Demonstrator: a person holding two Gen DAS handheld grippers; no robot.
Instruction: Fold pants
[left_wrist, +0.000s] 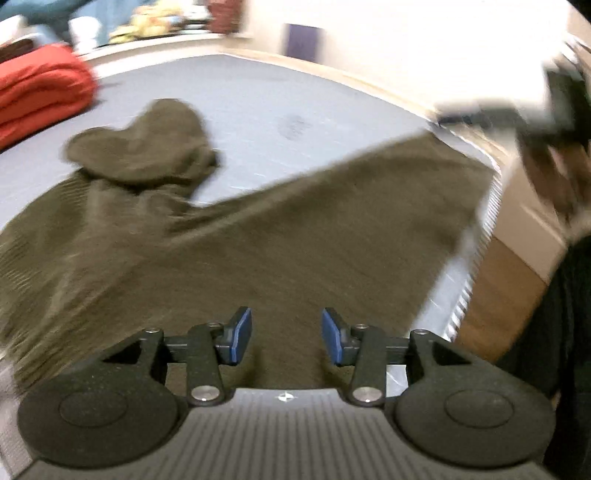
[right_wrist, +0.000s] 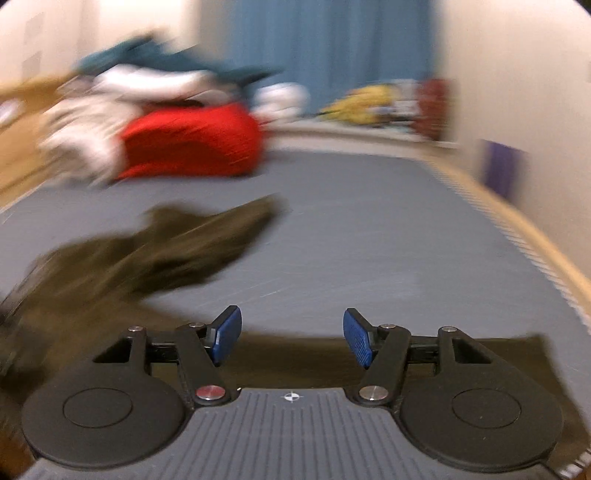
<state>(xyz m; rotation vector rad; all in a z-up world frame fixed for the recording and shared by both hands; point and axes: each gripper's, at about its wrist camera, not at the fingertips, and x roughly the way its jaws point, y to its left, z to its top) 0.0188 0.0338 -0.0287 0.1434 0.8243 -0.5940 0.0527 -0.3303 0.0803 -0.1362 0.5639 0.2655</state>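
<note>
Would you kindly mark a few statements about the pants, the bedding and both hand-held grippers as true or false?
1. The left hand-held gripper is clamped on the pants. False: its fingers are apart, holding nothing.
2. The right hand-held gripper is open. True.
3. The pants are bright blue. False: they are olive-brown.
4. A red folded blanket lies beyond the pants. True.
5. The pants lie on a grey mattress. True.

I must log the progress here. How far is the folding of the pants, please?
Early stage. Done: the olive pants lie on the grey bed, but spread unevenly, one end bunched up, no neat fold visible. In hand: nothing; the left gripper and right gripper are both open above the fabric. Left: grasp, flatten and fold. The frames are blurred, so details are uncertain.
</note>
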